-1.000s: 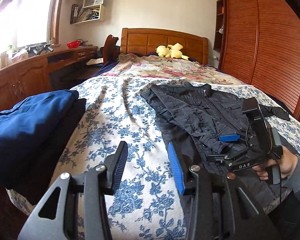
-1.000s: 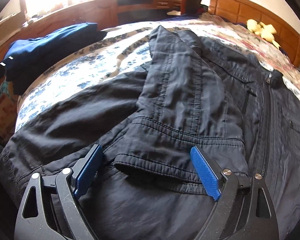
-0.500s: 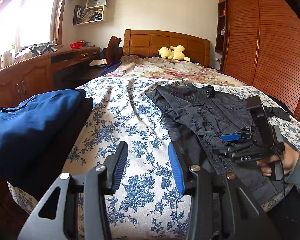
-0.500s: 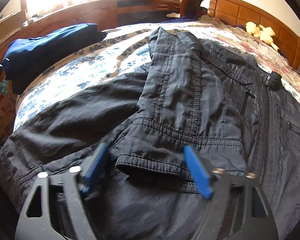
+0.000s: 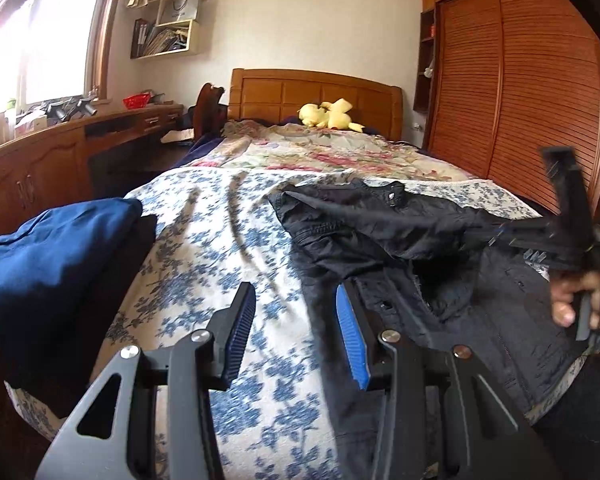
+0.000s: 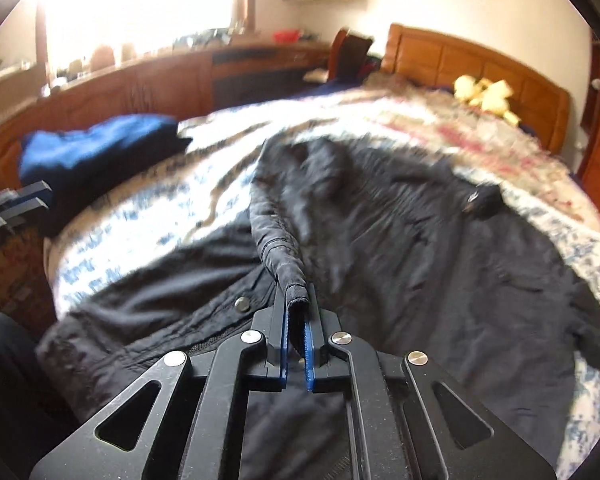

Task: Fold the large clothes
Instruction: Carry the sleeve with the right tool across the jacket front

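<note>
Since the earlier frame, right gripper (image 6: 296, 344) has just closed on the sleeve cuff (image 6: 296, 298) and lifted it off the black jacket (image 6: 420, 248), which lies on the floral bed (image 5: 228, 240), presumably to fold the sleeve inward. Left gripper (image 5: 296, 336) hovers part-open, empty, above the jacket's edge.

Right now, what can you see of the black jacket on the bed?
The black woven-fabric jacket lies spread on the blue-floral bedspread, front up, collar toward the headboard. It is crinkled, with stitched seams, a metal snap and a front zipper. One sleeve's cuff is pinched in the right hand-held gripper, whose jaws have just closed, and is lifted off the body. The left hand-held gripper hangs open near its edge.
</note>
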`<state>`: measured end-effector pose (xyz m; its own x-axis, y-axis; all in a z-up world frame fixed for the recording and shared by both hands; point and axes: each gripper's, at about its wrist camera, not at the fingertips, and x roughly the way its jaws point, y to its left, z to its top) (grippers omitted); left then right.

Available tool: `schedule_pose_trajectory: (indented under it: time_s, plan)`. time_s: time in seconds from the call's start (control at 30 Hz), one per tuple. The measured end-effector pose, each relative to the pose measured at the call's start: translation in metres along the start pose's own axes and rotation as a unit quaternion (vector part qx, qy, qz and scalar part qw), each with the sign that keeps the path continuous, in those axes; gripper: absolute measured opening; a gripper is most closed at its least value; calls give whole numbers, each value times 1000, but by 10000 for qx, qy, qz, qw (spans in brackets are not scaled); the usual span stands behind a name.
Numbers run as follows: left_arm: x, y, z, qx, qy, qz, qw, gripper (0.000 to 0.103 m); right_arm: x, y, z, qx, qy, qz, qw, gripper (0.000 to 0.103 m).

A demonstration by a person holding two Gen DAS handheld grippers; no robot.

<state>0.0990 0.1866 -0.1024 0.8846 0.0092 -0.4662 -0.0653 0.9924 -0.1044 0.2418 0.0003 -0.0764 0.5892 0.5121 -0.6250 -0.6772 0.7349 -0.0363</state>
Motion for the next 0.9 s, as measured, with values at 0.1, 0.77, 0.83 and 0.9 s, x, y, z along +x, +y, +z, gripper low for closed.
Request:
schedule_pose_trajectory:
  time_s: [0.1,0.77,0.83,0.9]
  plan:
    - [4,-10,3,65,9,-49,10000,40,-32,-11,7,268,-203,238,9992,3]
    - [34,-89,19,499,129,-459,9976,41,-95,-97,-56,782,-187,-1293,9883,3]
    - [39,-99,20,529,169,-525,9971,41,-92,-111,-64,911,-81,-1489,9846,3]
    - [43,-109,21,573,191,-589,9964,41,-89,-124,-72,1041,-4,-1581,9819,3]
